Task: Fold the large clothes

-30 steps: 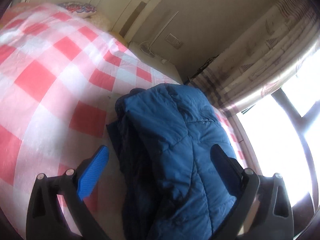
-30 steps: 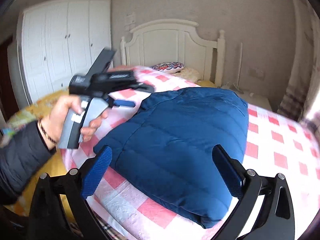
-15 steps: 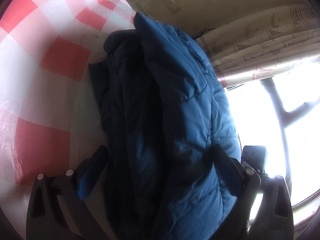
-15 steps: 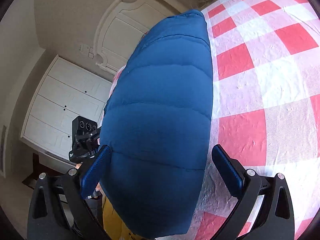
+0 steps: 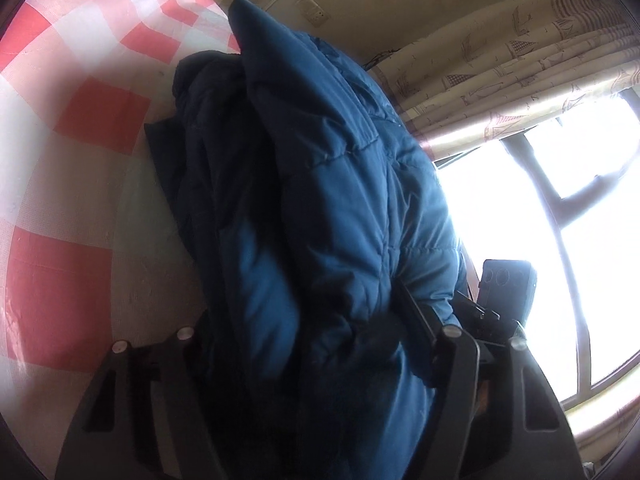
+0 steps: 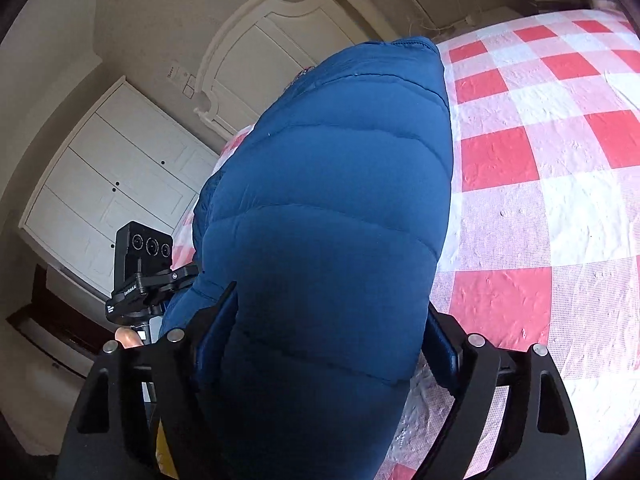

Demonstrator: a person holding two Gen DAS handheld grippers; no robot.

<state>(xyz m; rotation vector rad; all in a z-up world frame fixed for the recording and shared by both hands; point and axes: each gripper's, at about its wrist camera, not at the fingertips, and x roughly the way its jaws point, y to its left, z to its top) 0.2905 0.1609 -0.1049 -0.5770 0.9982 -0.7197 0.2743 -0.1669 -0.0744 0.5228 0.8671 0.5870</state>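
Observation:
A folded blue puffer jacket point(image 5: 340, 160) lies on the red-and-white checked bed cover point(image 5: 80, 160), near the bed's edge. My left gripper point(image 5: 304, 312) has the bundle's thick end between its jaws. They are closing, and the right finger point(image 5: 416, 320) digs into the padding while the left one is buried in dark folds. From the opposite side, my right gripper point(image 6: 332, 308) straddles the jacket point(image 6: 332, 180); its jaws are closing too, both blue pads against the quilted sides. Each view shows the other gripper's body point(image 6: 144, 272) beside the jacket.
The checked cover point(image 6: 540, 200) stretches away to the right of the jacket. Behind stand a white headboard point(image 6: 272, 28) and a white wardrobe point(image 6: 112, 184). A patterned curtain point(image 5: 500, 72) and a bright window point(image 5: 540, 200) lie past the bed's edge.
Both grippers came down onto the jacket from opposite sides. Their jaws, wide a second ago, have narrowed around the bundle. The right view has rolled.

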